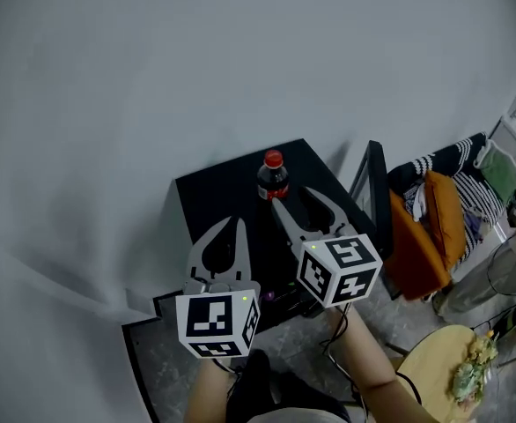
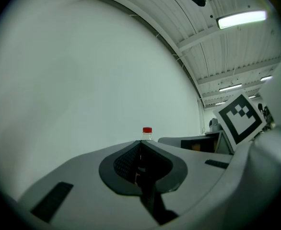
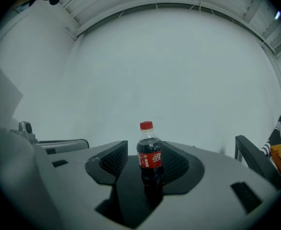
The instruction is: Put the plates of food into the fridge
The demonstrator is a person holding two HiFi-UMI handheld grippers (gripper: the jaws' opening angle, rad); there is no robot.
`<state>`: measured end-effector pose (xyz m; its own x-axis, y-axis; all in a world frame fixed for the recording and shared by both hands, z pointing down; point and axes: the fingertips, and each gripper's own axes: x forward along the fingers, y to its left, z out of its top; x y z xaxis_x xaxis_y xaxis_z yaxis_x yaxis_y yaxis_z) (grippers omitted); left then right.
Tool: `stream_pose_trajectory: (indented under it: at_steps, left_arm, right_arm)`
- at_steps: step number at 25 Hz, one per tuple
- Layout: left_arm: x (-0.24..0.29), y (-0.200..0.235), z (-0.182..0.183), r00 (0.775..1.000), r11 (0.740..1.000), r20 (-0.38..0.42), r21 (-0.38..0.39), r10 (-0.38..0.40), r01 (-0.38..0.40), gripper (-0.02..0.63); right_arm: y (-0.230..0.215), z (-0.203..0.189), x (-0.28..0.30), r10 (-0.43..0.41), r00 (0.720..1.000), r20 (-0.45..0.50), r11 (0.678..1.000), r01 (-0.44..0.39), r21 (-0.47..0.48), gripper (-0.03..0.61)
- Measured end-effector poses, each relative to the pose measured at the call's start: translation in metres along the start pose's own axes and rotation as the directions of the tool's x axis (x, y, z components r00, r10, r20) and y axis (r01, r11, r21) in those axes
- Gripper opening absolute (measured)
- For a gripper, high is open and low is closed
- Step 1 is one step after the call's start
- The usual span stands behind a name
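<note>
Since no fridge is recognised and the one likely plate [image 1: 434, 370], with greens on it, lies cut off at the lower right, well apart from both tools, the task is judged not begun. The right tool [image 1: 295, 198] is held open and empty, just short of a bottle [image 1: 273, 176] on the black table [image 1: 212, 194]. The left tool [image 1: 234, 223] is closed on nothing. Whether that table is a fridge cannot be told.

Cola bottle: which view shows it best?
Right gripper view: the cola bottle stands whole, centred, label facing the camera. Head view shows it small, from above, on a black surface. Left gripper view shows only its red cap above the shut left claw.
</note>
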<state>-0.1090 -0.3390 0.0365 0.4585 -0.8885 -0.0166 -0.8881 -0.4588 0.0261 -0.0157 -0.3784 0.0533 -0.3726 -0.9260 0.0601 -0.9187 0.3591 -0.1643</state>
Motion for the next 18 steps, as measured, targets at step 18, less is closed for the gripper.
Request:
stream_pose_trajectory:
  at_steps: [18]
  left_arm:
    - [0.015,0.032,-0.009,1.000,0.999,-0.004,-0.032,-0.008,0.008,0.008]
  right_arm:
    - [-0.012,-0.029,0.062,-0.045,0.993,-0.106,0.998,0.041,-0.044,0.276]
